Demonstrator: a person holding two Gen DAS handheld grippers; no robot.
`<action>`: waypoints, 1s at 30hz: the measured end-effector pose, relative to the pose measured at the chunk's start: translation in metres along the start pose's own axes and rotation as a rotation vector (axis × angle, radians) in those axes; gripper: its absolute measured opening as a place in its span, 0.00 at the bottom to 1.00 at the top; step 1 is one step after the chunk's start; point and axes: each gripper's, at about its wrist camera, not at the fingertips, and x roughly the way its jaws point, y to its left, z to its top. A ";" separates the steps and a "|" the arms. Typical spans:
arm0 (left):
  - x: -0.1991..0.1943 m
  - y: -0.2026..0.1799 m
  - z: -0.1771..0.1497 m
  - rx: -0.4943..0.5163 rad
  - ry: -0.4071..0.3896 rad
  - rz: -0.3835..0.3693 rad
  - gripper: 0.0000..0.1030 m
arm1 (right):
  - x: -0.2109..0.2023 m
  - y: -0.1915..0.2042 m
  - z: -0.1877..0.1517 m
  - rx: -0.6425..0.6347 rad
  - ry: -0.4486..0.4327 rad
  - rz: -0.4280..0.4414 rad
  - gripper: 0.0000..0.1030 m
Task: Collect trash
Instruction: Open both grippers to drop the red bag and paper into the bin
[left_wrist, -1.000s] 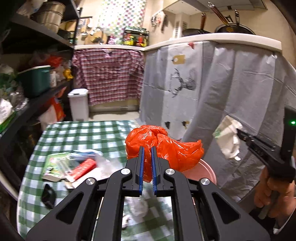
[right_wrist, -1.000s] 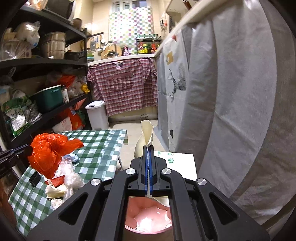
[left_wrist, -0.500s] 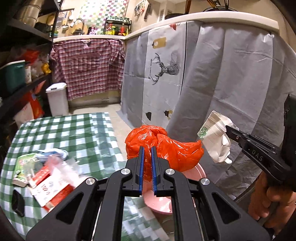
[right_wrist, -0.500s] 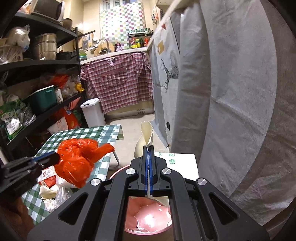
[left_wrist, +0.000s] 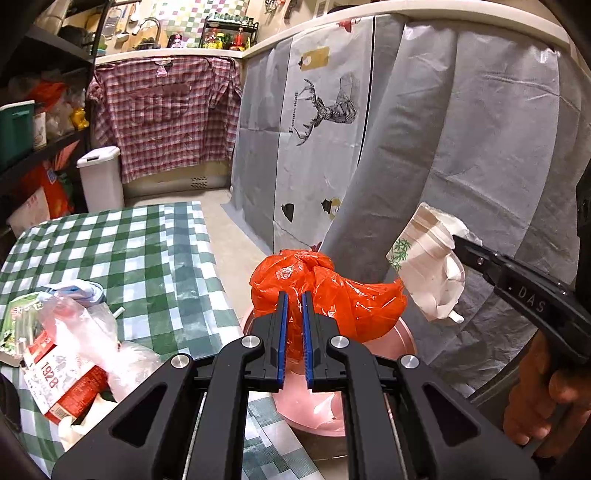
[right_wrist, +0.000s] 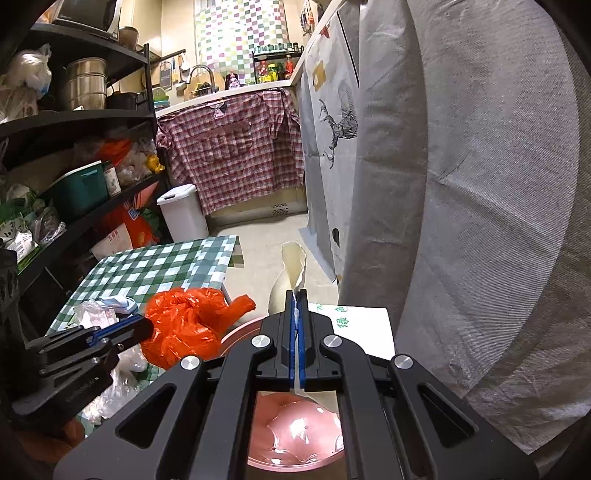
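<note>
Beside the checked table (left_wrist: 140, 254), left fingers (left_wrist: 293, 317) clamp an orange bag (left_wrist: 332, 295); right fingers (right_wrist: 297, 321) pinch a crushed cup (left_wrist: 428, 273).

Your left gripper (left_wrist: 292, 295) and right gripper (right_wrist: 296, 295) are black, silver-bolted, with blue-padded fingers; the right one reads "DAS"

Likely a home kitchen: sink tap (right_wrist: 201, 75), spice rack (left_wrist: 227, 35), stocked shelves (right_wrist: 77, 122).

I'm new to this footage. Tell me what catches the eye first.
A crumpled orange plastic bag, pinched in the left gripper, hangs over a pink bin beside the green checked table. To its right, the right gripper holds a crushed paper cup.
</note>
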 end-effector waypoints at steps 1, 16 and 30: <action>0.002 0.000 0.000 0.000 0.005 -0.002 0.07 | 0.001 0.000 0.000 0.000 0.003 0.000 0.01; 0.014 -0.003 -0.001 0.008 0.038 -0.005 0.11 | 0.015 0.000 -0.003 0.002 0.041 -0.014 0.07; -0.006 0.002 0.001 -0.007 0.019 -0.005 0.30 | 0.011 0.005 -0.006 -0.009 0.039 -0.027 0.36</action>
